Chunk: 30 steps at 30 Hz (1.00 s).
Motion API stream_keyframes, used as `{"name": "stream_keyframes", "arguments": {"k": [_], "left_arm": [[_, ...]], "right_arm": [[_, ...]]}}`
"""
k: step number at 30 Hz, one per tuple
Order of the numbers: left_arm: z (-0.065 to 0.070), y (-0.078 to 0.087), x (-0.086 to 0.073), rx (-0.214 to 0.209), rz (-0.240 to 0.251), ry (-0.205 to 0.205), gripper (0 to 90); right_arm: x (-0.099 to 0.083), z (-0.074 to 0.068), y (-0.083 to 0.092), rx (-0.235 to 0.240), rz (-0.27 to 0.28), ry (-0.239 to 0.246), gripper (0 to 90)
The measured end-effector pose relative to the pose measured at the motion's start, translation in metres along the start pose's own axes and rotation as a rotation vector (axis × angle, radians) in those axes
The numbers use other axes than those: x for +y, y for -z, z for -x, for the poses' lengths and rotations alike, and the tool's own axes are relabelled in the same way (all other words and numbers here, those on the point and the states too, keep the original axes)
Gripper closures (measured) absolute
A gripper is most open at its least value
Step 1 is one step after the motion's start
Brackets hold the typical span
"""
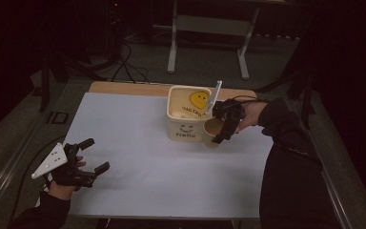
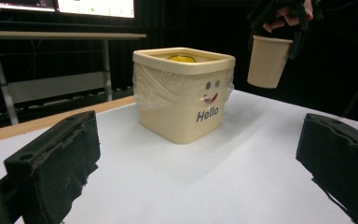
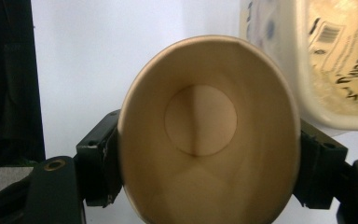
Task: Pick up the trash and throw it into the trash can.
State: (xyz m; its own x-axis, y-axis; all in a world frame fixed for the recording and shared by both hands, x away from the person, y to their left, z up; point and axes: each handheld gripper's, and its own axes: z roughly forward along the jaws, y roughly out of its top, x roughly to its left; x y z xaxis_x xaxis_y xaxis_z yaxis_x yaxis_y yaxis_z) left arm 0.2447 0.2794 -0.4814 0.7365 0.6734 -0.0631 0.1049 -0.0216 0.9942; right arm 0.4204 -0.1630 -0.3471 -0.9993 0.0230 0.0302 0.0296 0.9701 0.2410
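Paper cup (image 3: 205,135) squeezed between right hand-held gripper (image 3: 209,163) jaws — airborne, upright

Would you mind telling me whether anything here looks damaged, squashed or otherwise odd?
Yes: the paper cup held in the right tool beside the cream bin is squeezed oval, its rim no longer round. The cup looks empty, and nothing is spilled on the table.

This looks like a dark lab or test room: black walls, a plain white table (image 1: 138,181), cables (image 1: 124,62) on the grey floor, a metal desk frame (image 1: 207,43) behind, and bright screens (image 2: 95,7) at the back
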Motion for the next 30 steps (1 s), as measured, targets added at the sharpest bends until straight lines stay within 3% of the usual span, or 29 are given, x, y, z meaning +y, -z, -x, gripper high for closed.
{"name": "stream_keyframes", "arguments": {"k": [30], "left_arm": [[-0.001,0.0,-0.001,-0.003,-0.004,0.002,0.7]], "right_arm": [[0.025,0.014,0.045,-0.049,0.042,-0.002,24.7]]}}
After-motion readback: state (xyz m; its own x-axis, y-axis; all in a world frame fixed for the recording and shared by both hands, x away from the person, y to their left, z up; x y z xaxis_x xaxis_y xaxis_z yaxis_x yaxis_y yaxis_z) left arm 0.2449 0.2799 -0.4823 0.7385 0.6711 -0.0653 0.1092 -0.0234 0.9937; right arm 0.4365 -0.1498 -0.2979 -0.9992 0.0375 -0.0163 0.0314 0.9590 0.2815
